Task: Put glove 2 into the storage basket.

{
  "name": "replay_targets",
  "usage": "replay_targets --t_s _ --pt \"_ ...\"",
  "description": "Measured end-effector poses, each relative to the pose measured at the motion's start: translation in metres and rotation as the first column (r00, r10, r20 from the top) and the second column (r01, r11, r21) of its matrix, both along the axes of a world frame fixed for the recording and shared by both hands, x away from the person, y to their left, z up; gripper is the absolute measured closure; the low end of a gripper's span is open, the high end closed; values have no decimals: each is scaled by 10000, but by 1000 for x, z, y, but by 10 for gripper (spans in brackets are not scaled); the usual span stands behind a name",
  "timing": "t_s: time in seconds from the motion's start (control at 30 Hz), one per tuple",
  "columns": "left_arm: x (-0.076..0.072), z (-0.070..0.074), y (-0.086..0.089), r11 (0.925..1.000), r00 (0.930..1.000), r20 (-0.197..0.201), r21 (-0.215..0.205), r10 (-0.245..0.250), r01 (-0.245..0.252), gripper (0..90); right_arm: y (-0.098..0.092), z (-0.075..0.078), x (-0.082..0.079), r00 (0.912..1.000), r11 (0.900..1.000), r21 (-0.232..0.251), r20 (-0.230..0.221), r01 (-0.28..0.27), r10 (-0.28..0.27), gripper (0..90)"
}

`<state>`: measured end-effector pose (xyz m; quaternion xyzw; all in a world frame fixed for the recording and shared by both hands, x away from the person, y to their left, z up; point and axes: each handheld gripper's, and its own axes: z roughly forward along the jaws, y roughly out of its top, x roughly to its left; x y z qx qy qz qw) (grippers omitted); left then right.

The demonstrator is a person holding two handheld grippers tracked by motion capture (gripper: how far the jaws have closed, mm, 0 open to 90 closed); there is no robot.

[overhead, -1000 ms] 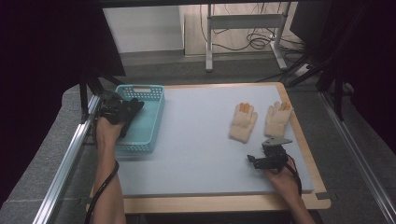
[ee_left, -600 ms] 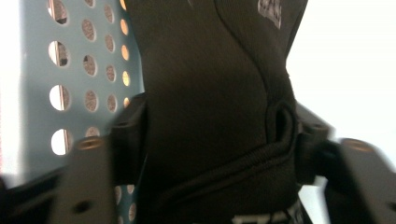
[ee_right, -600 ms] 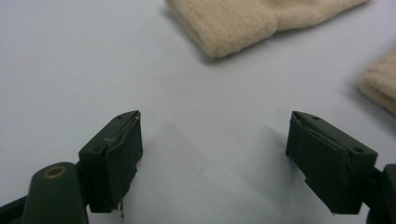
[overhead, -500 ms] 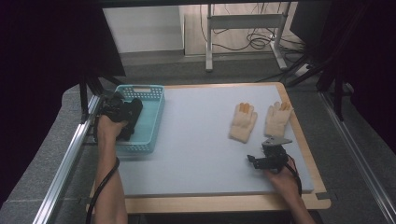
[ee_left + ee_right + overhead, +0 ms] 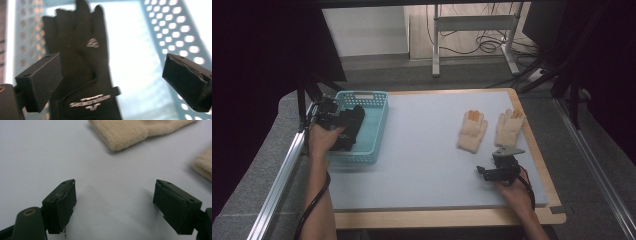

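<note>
Grey carpet floor surrounds a wooden table (image 5: 447, 217) topped with a smooth, pale blue-grey mat (image 5: 422, 150); a metal stand and loose cables sit at the back of the room.

At the mat's left edge stands a rectangular turquoise plastic basket (image 5: 374, 127), its walls punched with rows of small holes. Inside it lies a black glove (image 5: 82, 65) of smooth, matte fabric, with a small white logo on the back and white lettering near the cuff.

On the right half of the mat lie two cream, fuzzy knit gloves, one (image 5: 472, 130) just beside the other (image 5: 509, 126), fingers pointing away from the person.

Over the basket hangs the left gripper (image 5: 112, 82), jaws spread wide. Its left jaw overlaps the black glove in the left gripper view; whether it touches the fabric I cannot tell. Nothing sits between the blocky black pads (image 5: 41, 80).

Near the mat's front right, the right gripper (image 5: 113, 207) is low over bare mat with jaws equally wide apart and empty, the cream gloves near but apart from it.
</note>
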<state>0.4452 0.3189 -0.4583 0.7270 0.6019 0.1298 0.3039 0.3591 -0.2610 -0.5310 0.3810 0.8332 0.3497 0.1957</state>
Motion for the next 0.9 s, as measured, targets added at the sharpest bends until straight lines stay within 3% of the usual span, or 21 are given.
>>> replay_targets --t_s 0.17,0.37,0.73,0.9 --pt "-9 3 -18 9975 9962 519 67 -705 702 19 0 0 0 10000 10000 -6 9 0 0 183" --pt "-22 8 -46 9867 9802 1172 478 -1599 1552 6 0 0 0 10000 10000 -14 11 6 -6 183" --pt "-48 20 -98 9558 9349 1996 780 -2934 2833 0 0 0 0 10000 10000 -19 20 5 -5 183" --pt "-62 20 -119 9402 9115 2314 628 -3400 3347 0 0 0 0 10000 10000 -11 -1 15 -15 183"
